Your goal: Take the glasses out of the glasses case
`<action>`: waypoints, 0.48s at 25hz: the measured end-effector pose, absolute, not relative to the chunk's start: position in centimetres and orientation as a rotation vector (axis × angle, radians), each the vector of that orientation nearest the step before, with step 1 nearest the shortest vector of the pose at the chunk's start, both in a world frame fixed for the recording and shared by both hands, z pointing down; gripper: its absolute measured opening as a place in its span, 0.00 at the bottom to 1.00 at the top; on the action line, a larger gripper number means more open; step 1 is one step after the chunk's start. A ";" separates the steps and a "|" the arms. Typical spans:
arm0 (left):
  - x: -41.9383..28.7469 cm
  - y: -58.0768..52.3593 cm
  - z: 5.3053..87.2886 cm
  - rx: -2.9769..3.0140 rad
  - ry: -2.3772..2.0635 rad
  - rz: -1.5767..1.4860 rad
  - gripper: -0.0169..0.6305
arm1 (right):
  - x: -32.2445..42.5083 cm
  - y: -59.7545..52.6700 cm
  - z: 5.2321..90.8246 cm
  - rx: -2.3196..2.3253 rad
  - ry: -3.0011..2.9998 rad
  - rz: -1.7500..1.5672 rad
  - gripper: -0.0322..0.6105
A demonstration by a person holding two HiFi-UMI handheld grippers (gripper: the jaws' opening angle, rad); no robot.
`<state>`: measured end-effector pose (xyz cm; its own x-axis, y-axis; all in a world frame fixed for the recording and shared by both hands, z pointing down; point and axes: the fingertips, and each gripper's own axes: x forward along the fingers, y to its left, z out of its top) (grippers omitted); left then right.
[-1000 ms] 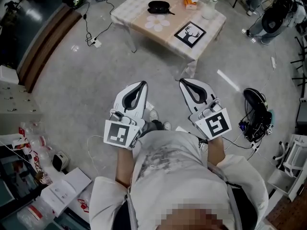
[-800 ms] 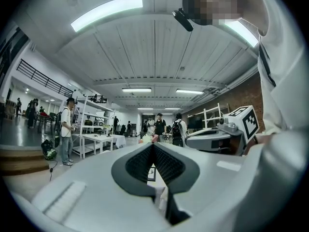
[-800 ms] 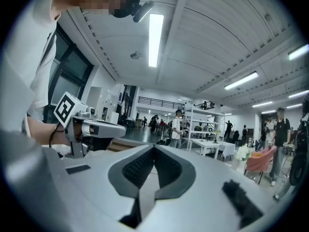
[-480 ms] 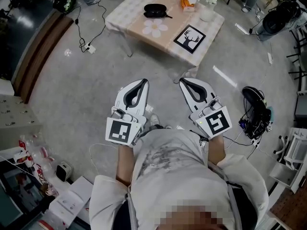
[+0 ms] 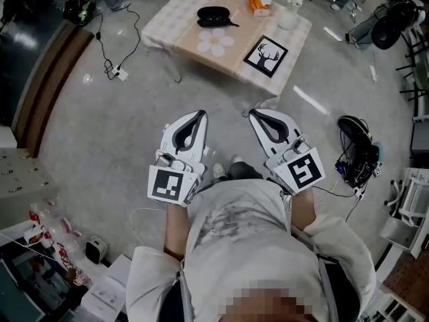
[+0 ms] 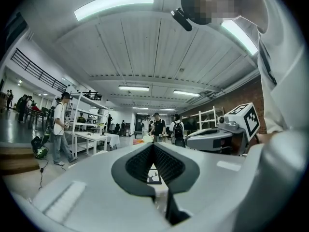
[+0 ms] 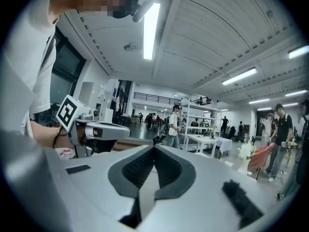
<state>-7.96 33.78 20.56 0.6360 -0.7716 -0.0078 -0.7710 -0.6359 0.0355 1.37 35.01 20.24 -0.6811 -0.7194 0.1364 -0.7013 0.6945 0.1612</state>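
The black glasses case [image 5: 213, 15], apparently closed, lies on the low counter [image 5: 167, 20] at the top of the frame, near a daisy mat [image 5: 218, 41] and well apart from both grippers. The left gripper [image 5: 198, 115] and right gripper [image 5: 255, 113] hang mid-frame, jaws pressed together on nothing. The step is best done by closing in first, then pinning the base with one pair and lifting the lid with the other.
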 end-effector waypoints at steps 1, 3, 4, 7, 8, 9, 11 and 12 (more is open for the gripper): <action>-7.9 33.4 20.6 2.815 -1.321 -0.033 0.04 | 1.4 34.6 20.2 1.155 -2.712 -0.138 0.08; -7.7 32.7 20.8 2.815 -1.311 -0.029 0.04 | 1.6 33.7 20.3 1.162 -2.704 -0.136 0.08; -7.7 32.4 20.8 2.815 -1.307 -0.026 0.04 | 1.6 33.2 20.3 1.163 -2.700 -0.137 0.08; -7.6 31.1 21.0 2.811 -1.310 -0.025 0.04 | 1.7 31.8 20.5 1.162 -2.699 -0.133 0.08; -7.5 30.7 21.0 2.809 -1.313 -0.024 0.04 | 1.8 31.3 20.6 1.161 -2.701 -0.132 0.08; -7.4 30.2 21.0 2.808 -1.317 -0.023 0.04 | 1.9 30.8 20.6 1.159 -2.704 -0.133 0.08; -7.2 29.3 21.1 2.806 -1.323 -0.018 0.04 | 2.0 29.9 20.6 1.151 -2.709 -0.135 0.08; -7.2 28.8 21.1 2.803 -1.329 -0.017 0.04 | 2.1 29.4 20.7 1.145 -2.712 -0.135 0.08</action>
<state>-7.19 28.83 21.09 0.6332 -0.7740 0.0066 -0.7735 -0.6325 0.0403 2.08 29.39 20.68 -0.6819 -0.7174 0.1428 -0.6997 0.6966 0.1587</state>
